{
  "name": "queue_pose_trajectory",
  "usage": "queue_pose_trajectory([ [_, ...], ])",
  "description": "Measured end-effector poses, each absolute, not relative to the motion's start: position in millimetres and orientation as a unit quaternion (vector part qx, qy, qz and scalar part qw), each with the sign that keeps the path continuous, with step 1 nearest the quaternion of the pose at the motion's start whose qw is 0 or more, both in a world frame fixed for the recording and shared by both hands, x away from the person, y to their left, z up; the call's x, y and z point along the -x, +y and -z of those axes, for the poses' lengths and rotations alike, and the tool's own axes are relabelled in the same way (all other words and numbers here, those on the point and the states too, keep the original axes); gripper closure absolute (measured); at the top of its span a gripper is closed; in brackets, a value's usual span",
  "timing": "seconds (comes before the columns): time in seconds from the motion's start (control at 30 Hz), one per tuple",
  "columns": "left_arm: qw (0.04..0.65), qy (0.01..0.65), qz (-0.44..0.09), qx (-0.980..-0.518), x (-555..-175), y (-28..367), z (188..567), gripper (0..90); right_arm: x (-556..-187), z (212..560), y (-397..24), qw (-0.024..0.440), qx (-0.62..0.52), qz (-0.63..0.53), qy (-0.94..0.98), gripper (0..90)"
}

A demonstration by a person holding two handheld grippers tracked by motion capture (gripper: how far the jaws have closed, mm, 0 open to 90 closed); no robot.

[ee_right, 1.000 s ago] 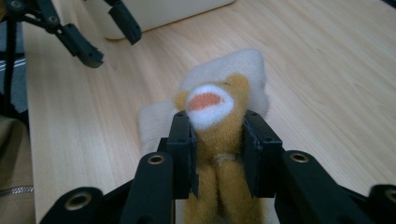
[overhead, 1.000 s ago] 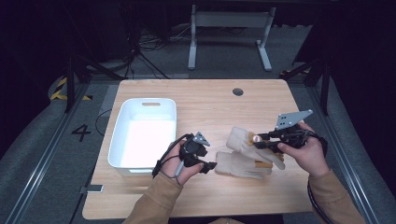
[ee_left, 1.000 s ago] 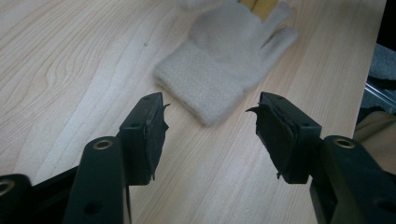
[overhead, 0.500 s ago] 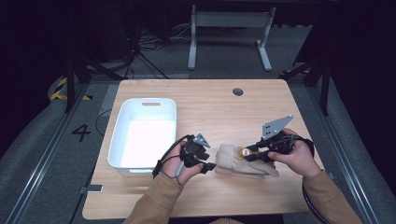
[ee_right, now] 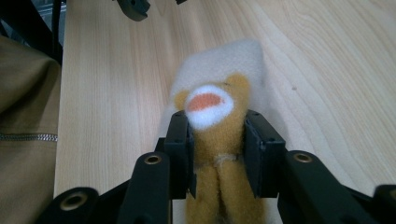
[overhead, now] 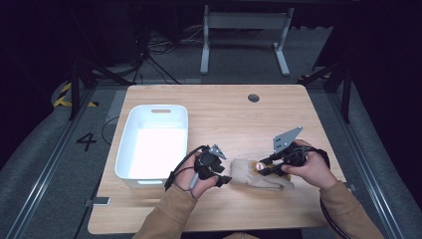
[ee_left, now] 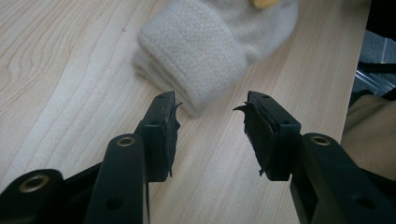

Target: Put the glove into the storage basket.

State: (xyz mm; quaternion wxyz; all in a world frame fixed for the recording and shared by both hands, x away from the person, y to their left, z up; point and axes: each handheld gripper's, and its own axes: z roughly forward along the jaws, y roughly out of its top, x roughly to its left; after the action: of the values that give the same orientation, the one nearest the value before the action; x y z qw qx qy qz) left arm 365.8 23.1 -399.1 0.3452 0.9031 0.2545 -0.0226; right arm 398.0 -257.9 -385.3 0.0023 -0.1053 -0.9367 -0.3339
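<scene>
Right gripper was clamped on the sock's toe over its folded cuff; left gripper sat empty, jaws apart, just short of the cuff. Best next: press the fold flat, release slowly.

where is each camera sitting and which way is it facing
High view: fixed above the person's side, looking forward and down on the table, bin and sock; forearms, hands, left claw and right claw show.
Left gripper view: rides the left claw, looking along its open jaws at the sock's cuff; a sleeve at right.
Right gripper view: rides the right claw, jaws pressed on the sock's bear patch; a sleeve at left.
Shared: all three see the sock and table.
</scene>
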Motion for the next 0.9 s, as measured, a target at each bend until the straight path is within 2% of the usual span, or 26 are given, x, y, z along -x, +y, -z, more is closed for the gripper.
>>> queue_pose_trajectory([
  [0.4,0.337,0.25,0.026,-0.908,-364.0,14.6,405.1,55.1,-404.6,399.0,-258.8,-0.006,0.11,0.304,-0.946,64.9],
  [0.53,0.335,0.248,0.023,-0.909,-363.6,10.1,407.7,58.5,-406.1,402.6,-258.4,-0.012,0.108,0.294,-0.95,62.8],
  [0.73,0.347,0.235,0.004,-0.908,-363.1,1.9,406.7,62.3,-403.5,407.0,-257.3,-0.034,0.11,0.287,-0.951,46.7],
  [0.8,0.348,0.234,0.004,-0.908,-363.4,1.3,406.2,62.3,-402.7,406.6,-258.5,-0.041,0.111,0.289,-0.95,45.7],
  [0.9,0.355,0.23,0.002,-0.906,-364.1,-2.0,402.2,54.4,-399.4,402.2,-265.9,-0.055,0.126,0.308,-0.941,44.6],
])
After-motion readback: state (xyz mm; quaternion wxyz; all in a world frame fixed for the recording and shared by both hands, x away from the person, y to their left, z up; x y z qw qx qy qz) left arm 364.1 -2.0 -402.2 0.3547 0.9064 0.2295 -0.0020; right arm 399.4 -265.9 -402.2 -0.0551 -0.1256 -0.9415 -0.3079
